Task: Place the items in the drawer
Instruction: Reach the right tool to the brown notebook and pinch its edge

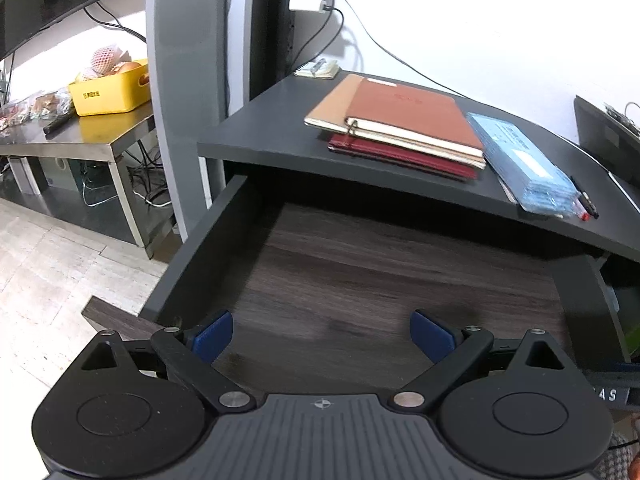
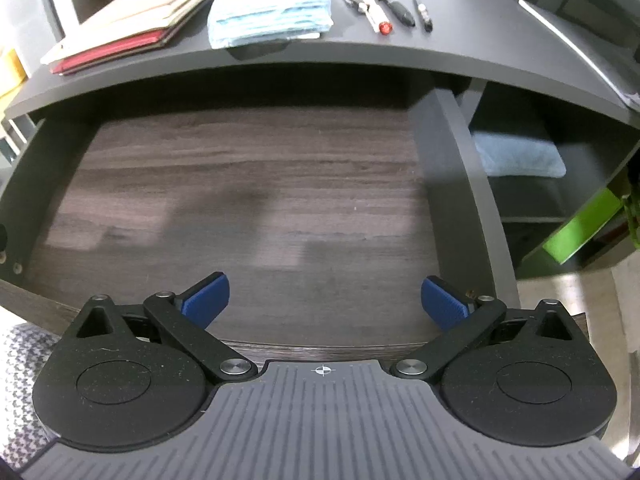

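Observation:
The drawer (image 1: 208, 236) (image 2: 452, 168) is pulled out, its wood-grain floor bare. On the dark desk top (image 1: 272, 120) (image 2: 460, 20) above it lie stacked notebooks (image 1: 400, 124) (image 2: 132, 16), a pack of blue masks (image 1: 520, 160) (image 2: 272, 8) and several pens (image 1: 586, 204) (image 2: 384, 4). My left gripper (image 1: 322, 336) hangs open over the drawer's front part, holding nothing. My right gripper (image 2: 324, 300) is open too, above the drawer's front edge, its blue pads (image 2: 208, 300) wide apart.
A steel table (image 1: 80, 140) with a yellow basket (image 1: 112, 92) of fruit stands left. A grey pillar (image 1: 184, 60) rises beside the desk. Cables (image 1: 360, 28) run down the wall. Right of the drawer are open shelves with a pale cushion (image 2: 520, 156) and a green box (image 2: 580, 228).

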